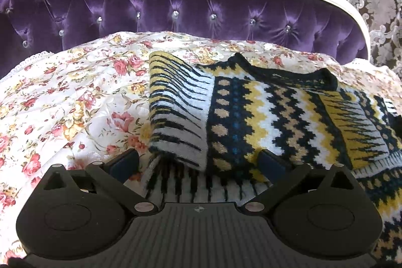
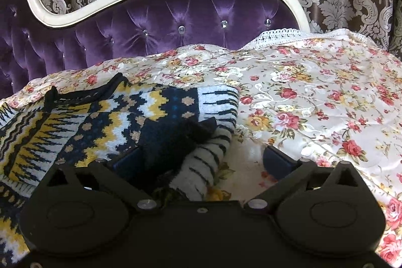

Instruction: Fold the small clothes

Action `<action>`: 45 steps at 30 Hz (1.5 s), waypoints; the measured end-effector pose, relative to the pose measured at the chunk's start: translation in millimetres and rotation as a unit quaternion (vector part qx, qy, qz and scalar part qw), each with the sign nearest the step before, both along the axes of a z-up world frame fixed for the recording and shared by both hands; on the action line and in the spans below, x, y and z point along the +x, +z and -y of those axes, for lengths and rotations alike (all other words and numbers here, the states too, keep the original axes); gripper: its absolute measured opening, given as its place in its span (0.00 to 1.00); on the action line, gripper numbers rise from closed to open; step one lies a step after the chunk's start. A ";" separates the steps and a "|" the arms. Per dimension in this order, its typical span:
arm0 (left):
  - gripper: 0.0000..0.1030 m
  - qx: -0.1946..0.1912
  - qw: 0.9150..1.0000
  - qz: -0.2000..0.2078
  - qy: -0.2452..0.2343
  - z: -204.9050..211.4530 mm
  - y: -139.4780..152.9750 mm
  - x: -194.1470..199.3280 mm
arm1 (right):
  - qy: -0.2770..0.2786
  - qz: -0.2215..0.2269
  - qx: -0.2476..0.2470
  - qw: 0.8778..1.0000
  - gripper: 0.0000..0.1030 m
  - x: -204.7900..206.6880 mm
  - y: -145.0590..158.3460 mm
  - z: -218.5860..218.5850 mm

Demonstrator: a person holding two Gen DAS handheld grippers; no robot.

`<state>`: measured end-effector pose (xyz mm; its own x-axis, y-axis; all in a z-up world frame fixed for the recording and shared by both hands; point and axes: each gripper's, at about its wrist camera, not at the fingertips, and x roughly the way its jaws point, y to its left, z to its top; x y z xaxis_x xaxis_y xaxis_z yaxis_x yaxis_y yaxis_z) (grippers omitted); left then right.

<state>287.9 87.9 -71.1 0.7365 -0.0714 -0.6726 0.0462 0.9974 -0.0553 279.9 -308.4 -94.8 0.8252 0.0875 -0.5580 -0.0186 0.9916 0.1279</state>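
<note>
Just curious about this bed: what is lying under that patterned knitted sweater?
The sweater lies on a floral bedspread, which shows all around it. Whatever lies beneath the bedspread is covered, as is the patch directly under the sweater.

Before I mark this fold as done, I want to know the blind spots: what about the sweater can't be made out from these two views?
- Sweater, near hem: left wrist view, hidden behind the left gripper body.
- Its far side: left wrist view, cut off by the right edge.
- Sleeve cuff: right wrist view, its end hidden behind the right gripper.
- Underside layers: hidden by the folded knit itself.
</note>
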 end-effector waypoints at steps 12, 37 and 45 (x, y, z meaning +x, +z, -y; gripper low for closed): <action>0.98 -0.018 1.000 0.022 0.001 6.8 51.1 -52.3 | 0.018 0.056 0.085 0.995 0.99 -54.1 47.9 2.0; 0.98 -0.042 0.998 0.038 -0.037 25.2 88.3 -261.6 | 0.101 -0.013 0.168 0.981 1.00 -284.4 53.3 -29.7; 0.98 -0.067 0.997 0.014 -0.020 14.3 65.2 -287.3 | 0.125 -0.083 0.201 0.968 0.97 -305.7 23.0 -44.6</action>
